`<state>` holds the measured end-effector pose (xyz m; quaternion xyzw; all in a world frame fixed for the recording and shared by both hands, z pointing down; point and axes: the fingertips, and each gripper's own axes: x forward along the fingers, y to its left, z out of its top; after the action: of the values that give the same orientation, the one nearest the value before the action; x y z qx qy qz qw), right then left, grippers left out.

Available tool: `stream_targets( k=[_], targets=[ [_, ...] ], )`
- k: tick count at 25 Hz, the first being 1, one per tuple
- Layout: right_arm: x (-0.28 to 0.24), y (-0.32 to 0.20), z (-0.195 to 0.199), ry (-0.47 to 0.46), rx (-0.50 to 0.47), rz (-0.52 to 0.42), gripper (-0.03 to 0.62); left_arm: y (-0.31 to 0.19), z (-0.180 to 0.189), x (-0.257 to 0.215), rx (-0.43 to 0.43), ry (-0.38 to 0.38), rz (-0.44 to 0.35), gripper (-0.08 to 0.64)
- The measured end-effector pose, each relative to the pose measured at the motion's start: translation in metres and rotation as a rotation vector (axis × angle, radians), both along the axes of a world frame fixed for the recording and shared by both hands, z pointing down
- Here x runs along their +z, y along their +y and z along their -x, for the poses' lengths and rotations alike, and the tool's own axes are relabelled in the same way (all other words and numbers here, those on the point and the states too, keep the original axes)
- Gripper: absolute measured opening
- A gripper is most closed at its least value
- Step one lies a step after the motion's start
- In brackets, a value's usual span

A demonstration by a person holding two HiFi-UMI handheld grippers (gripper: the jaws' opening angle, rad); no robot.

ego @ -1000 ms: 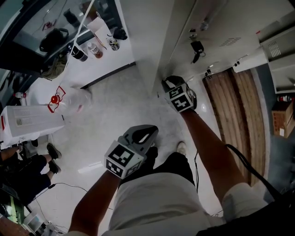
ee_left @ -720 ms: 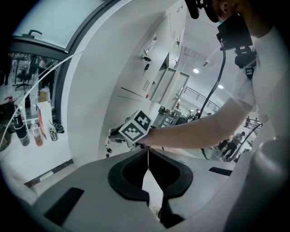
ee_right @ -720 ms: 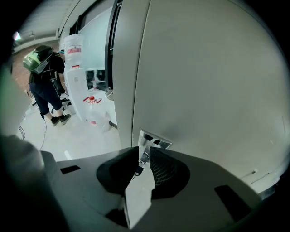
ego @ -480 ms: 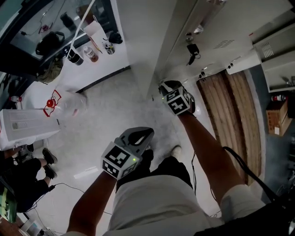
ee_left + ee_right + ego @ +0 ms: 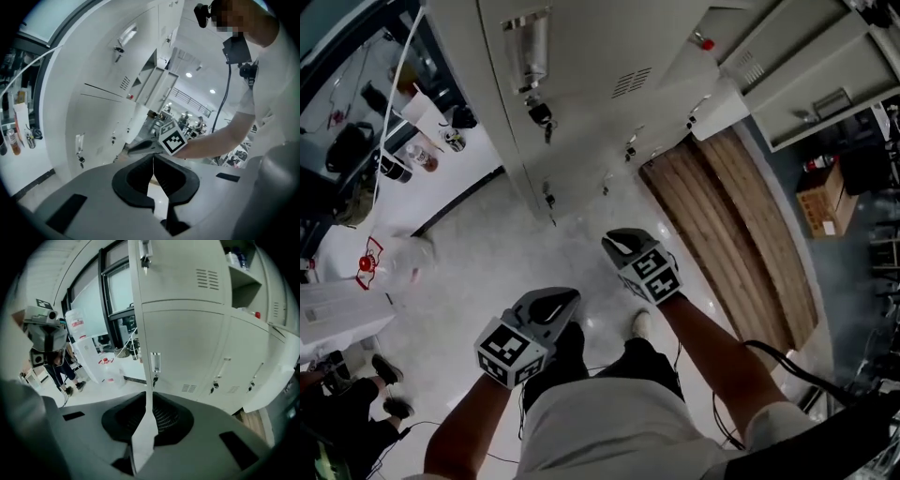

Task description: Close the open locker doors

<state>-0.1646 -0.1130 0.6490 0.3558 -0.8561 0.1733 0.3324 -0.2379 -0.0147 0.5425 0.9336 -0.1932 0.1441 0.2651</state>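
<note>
Facing lockers (image 5: 581, 84), left tool (image 5: 153, 158) is held shut and right tool (image 5: 149, 393), just closing, barely apart; both empty.

light: bright, ceiling lamps (image 5: 189, 74) | glare: lockers (image 5: 581, 112) washed pale | edges: fisheye bend, dark corners | blur: slight

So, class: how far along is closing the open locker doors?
Done: the keyed doors nearest the tools sit shut. In hand: nothing; left tool and right tool are empty, clear of the lockers, the right's jaws having just been closing. Left: the swung-out lower door and the open upper compartment on the right.
</note>
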Motion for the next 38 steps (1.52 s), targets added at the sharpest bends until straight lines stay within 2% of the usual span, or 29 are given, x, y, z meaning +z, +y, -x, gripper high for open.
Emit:
stream_targets(
  k=[3,5,8,11,15,20,25,29,33,35,38],
  targets=[
    [-0.026,0.035,-0.042,-0.077,0.05,-0.016,0.04,0.01,-0.033,-0.013,0.004,-0.018,-0.032,0.012],
    [-0.04,0.061,-0.07,-0.107,0.066,-0.032,0.034,0.02,-0.058,-0.026,-0.033,-0.03,-0.062,0.012],
    [-0.063,0.098,-0.108,-0.146,0.061,-0.031,0.032,0.035,-0.097,-0.054,-0.098,-0.01,-0.105,0.011],
    [-0.098,0.111,-0.155,-0.181,0.031,-0.098,0.032,0.037,-0.147,-0.077,-0.136,0.018,-0.141,0.012],
    [-0.145,0.14,-0.238,-0.223,0.028,-0.168,0.032,0.061,-0.22,-0.102,-0.147,0.041,-0.161,0.011],
    [-0.19,0.148,-0.324,-0.294,0.032,-0.24,0.034,0.085,-0.293,-0.123,-0.119,0.039,-0.191,0.012],
    [-0.236,0.112,-0.373,-0.391,0.075,-0.336,0.034,0.063,-0.327,-0.137,-0.042,0.025,-0.215,0.012],
    [-0.272,0.069,-0.399,-0.411,0.131,-0.428,0.034,0.019,-0.35,-0.152,0.013,0.022,-0.244,0.011],
    [-0.306,0.03,-0.424,-0.434,0.147,-0.483,0.034,-0.018,-0.387,-0.168,0.089,0.02,-0.298,0.012],
    [-0.317,0.007,-0.436,-0.451,0.139,-0.505,0.034,-0.036,-0.404,-0.176,0.093,0.018,-0.321,0.012],
    [-0.332,-0.026,-0.449,-0.472,0.076,-0.528,0.034,-0.056,-0.425,-0.181,0.063,0.009,-0.316,0.012]
  ],
)
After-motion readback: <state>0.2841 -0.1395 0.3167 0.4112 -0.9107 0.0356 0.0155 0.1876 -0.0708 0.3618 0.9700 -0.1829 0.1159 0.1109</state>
